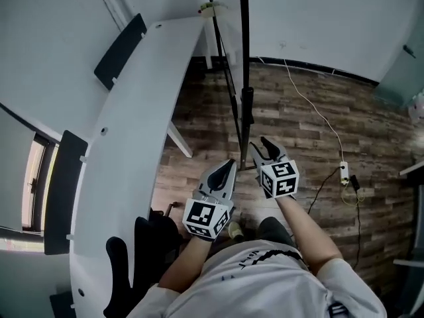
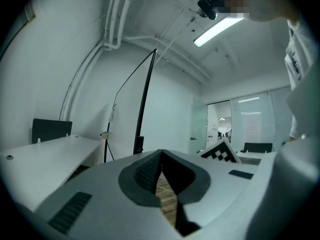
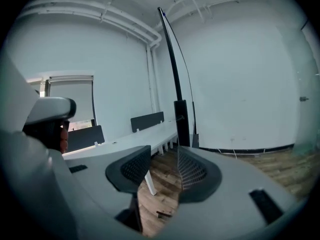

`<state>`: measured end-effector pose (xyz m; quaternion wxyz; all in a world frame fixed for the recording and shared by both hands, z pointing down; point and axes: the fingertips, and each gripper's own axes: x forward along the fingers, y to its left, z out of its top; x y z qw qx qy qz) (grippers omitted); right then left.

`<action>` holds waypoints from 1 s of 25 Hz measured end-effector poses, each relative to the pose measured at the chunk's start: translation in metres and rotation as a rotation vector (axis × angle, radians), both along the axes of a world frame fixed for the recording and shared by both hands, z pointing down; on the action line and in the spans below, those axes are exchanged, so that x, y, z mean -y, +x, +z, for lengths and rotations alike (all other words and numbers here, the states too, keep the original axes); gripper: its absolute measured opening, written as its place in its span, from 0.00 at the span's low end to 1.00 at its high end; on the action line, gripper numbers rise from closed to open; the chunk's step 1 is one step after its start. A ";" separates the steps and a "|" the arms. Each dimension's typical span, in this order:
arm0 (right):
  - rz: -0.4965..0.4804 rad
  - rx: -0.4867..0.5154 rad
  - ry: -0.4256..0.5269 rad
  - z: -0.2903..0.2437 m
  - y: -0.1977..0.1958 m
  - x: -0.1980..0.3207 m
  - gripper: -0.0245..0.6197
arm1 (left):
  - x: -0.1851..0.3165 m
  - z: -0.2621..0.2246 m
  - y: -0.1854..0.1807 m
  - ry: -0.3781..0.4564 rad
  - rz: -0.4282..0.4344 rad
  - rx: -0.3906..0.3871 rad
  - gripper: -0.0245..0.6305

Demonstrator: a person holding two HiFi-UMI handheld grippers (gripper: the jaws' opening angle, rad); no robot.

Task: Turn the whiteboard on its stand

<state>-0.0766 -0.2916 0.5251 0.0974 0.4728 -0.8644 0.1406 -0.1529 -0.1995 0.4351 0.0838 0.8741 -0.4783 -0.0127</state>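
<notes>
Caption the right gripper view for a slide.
Right tool, jaws apart and empty, points at a black upright post beside white desks.

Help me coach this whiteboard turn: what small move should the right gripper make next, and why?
Probably ease the right gripper forward onto the whiteboard edge: its jaws stand apart with nothing between them, and that edge stands just ahead.

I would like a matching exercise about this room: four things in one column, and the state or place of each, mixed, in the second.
1 left gripper
2 right gripper
3 white desk
4 power strip

A lying flat on the floor, with cables
B jaws apart, nothing between
C jaws together
D along the wall, with dark panels

Pairs: 1-C; 2-B; 3-D; 4-A
</notes>
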 end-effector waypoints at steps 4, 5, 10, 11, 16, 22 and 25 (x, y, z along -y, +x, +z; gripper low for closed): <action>0.034 -0.014 -0.055 0.025 -0.007 0.040 0.33 | 0.016 0.004 -0.012 -0.014 -0.001 -0.007 0.06; 0.036 -0.016 -0.066 0.031 -0.007 0.051 0.34 | 0.020 0.006 -0.013 -0.019 -0.006 -0.007 0.06; 0.064 -0.052 -0.095 0.059 -0.002 0.099 0.38 | 0.035 0.016 -0.013 -0.044 -0.020 0.003 0.06; 0.071 -0.057 -0.103 0.065 -0.002 0.106 0.38 | 0.038 0.017 -0.014 -0.048 -0.022 0.005 0.06; 0.071 -0.078 -0.141 0.089 -0.008 0.136 0.38 | 0.055 0.021 -0.017 -0.059 -0.038 0.001 0.06; 0.074 -0.116 -0.127 0.101 -0.021 0.157 0.38 | 0.063 0.026 -0.015 -0.071 -0.039 -0.008 0.06; 0.097 -0.125 -0.134 0.106 -0.020 0.167 0.38 | 0.062 0.028 -0.016 -0.080 -0.040 -0.008 0.06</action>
